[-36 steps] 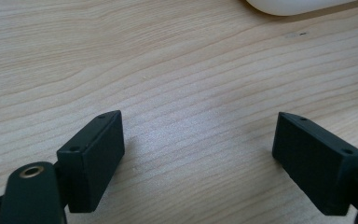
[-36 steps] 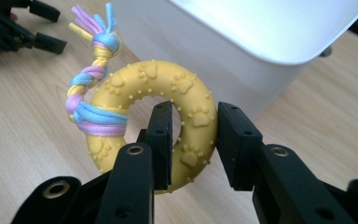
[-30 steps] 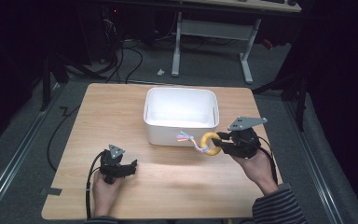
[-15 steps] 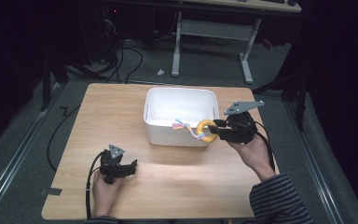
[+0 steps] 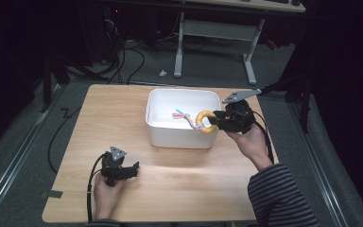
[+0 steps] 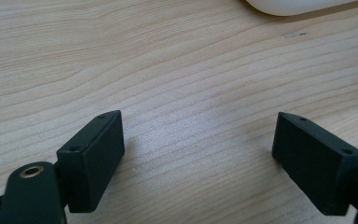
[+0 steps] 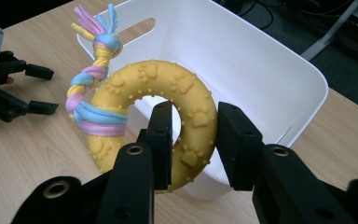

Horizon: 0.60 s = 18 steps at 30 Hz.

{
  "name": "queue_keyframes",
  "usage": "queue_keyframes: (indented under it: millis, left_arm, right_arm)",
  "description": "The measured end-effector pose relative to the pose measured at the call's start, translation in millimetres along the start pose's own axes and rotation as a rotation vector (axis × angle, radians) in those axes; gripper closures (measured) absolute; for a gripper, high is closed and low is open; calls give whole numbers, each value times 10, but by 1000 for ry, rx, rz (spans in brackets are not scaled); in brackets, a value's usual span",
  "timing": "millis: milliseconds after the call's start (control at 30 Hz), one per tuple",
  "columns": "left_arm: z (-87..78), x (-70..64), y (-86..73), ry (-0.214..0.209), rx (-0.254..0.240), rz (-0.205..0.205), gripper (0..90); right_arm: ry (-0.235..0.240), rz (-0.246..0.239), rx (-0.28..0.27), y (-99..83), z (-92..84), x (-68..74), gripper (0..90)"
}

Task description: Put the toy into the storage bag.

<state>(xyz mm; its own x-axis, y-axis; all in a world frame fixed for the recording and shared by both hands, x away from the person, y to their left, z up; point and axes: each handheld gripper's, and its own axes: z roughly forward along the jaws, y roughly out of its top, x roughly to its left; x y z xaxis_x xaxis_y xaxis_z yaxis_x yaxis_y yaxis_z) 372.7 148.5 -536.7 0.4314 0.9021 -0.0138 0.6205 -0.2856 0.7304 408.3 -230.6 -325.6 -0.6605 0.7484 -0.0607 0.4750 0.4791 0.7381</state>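
Observation:
A yellow rubber ring toy (image 5: 206, 121) (image 7: 182, 126) with paw prints and a braided pastel rope tail (image 7: 93, 74) hangs over the right side of a white bin (image 5: 170, 132) (image 7: 261, 60). My right gripper (image 5: 216, 121) (image 7: 193, 135) is shut on the ring, one jaw through its hole. The rope tail (image 5: 182, 116) points into the bin. My left gripper (image 5: 133, 169) (image 6: 198, 158) rests low over the bare wood near the table's front left, open, nothing between its jaws.
The wooden table (image 5: 99, 123) holds the bin at its middle back. The bin's rounded bottom corner (image 6: 298, 4) sits at the top of the left gripper view. Dark floor, cables and a desk frame (image 5: 248, 52) lie beyond the table.
My right gripper has carried the ring toy left and up, from beside the bin's right front corner to over the bin's right side. The left gripper has stayed put.

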Motion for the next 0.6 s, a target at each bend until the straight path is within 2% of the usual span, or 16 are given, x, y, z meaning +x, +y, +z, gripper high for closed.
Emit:
queue_keyframes:
  millis: [600]
  left_arm:
    - [-1, 0, -1, 0, 0, 0, 171]
  right_arm:
    - [-21, 71, 7, 207, 200, -188, 678]
